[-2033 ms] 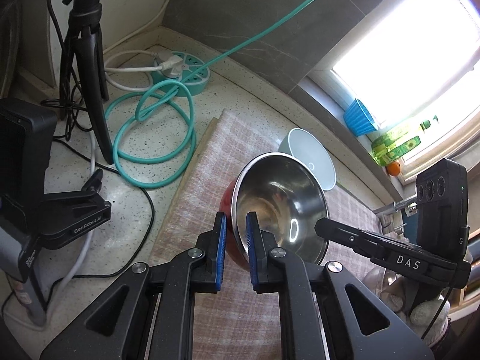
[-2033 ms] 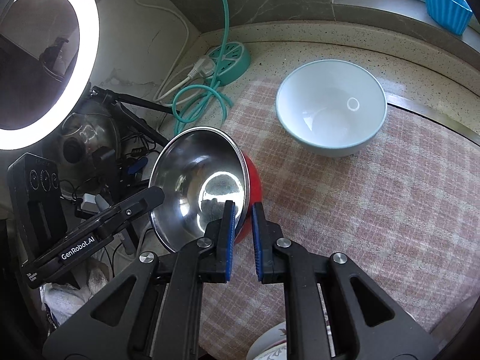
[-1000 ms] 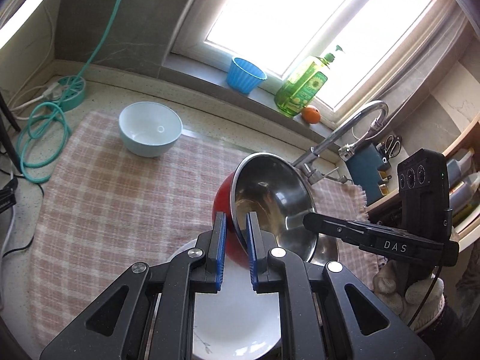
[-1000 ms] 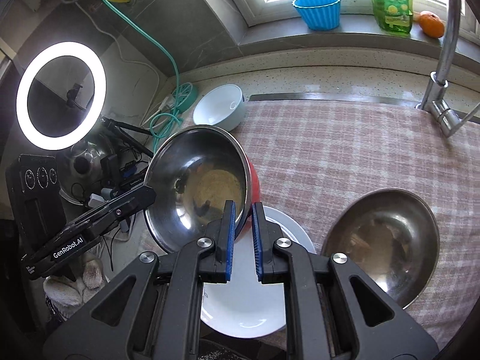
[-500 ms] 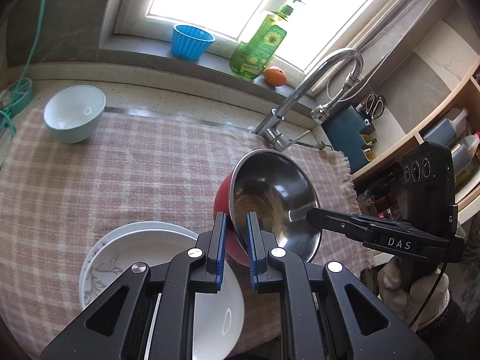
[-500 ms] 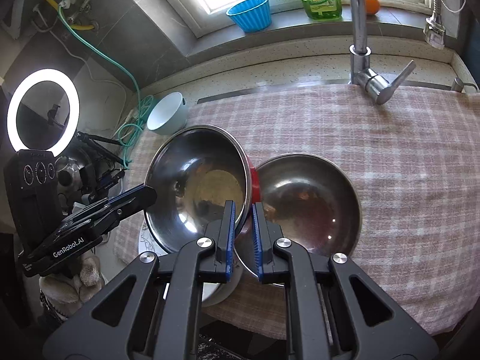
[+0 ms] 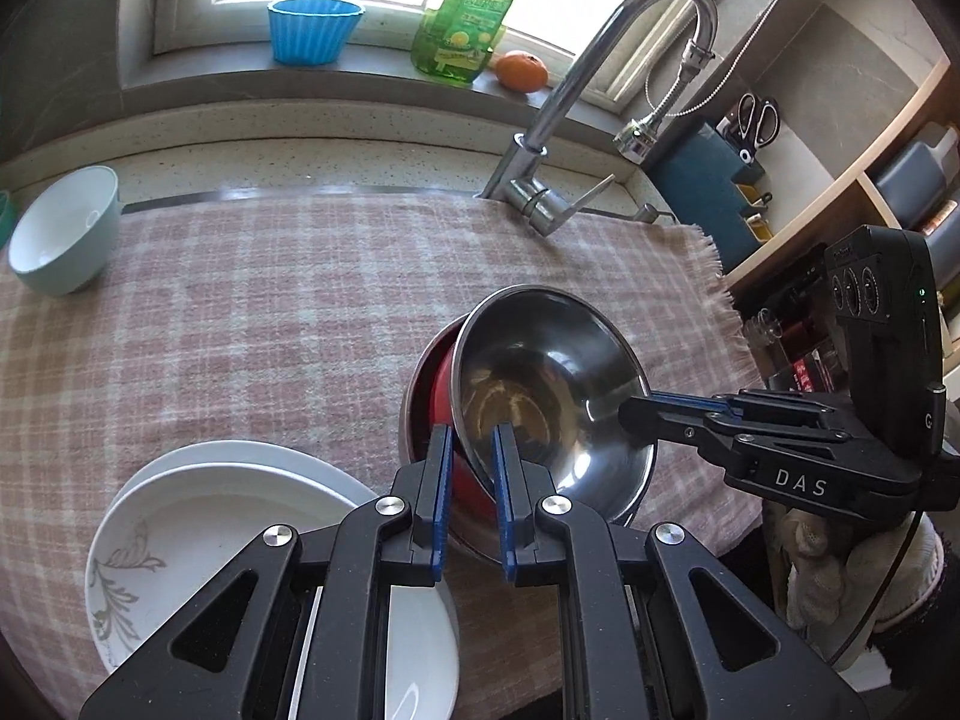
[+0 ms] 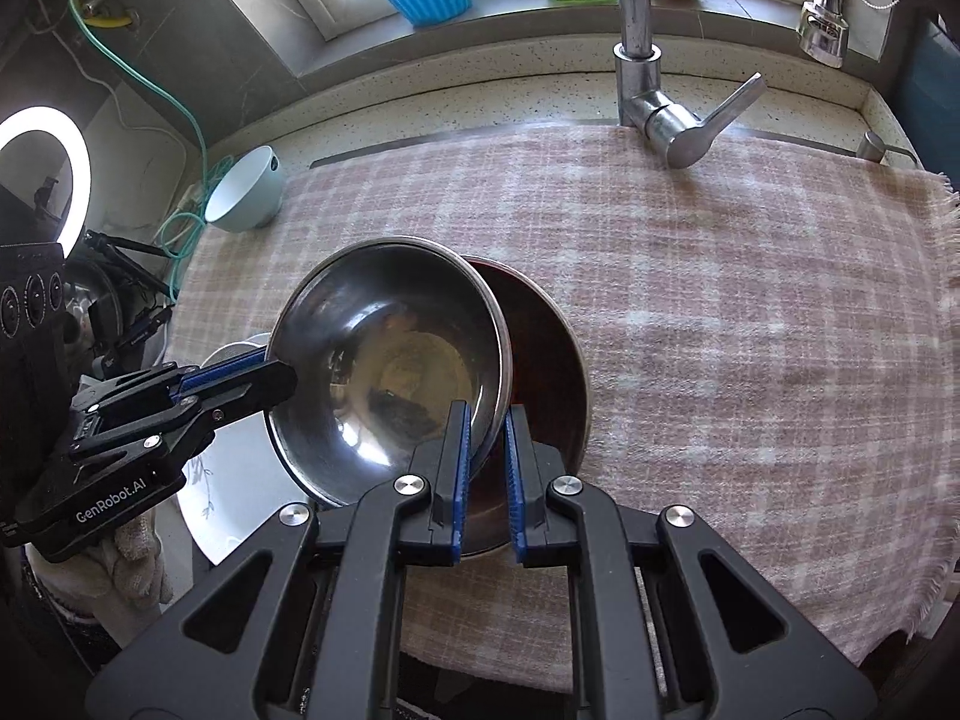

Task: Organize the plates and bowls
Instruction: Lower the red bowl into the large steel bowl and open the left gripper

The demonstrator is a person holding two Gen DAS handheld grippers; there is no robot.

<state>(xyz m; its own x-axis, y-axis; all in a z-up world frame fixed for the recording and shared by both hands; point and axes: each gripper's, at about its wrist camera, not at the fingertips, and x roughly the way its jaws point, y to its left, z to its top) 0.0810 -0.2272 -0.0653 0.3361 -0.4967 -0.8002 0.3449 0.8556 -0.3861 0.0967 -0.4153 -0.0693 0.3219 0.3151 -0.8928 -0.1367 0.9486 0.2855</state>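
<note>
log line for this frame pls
left claw: shut on red-sided steel bowl | right claw: shut on same rim | bowl tilted over second steel bowl | plates beside

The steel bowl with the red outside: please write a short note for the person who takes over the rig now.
Left gripper: shut on the rim of the steel bowl.
Right gripper: shut on the opposite rim of the same bowl.
The bowl is tilted, low over a second steel bowl on the checked cloth; I cannot tell whether they touch.
White plates are stacked at the near edge. The pale blue bowl stands alone at the far left of the cloth.
Done: plates stacked.
Left: probably set the held bowl into the lower one, open both grippers, then fetch the pale blue bowl.
</note>
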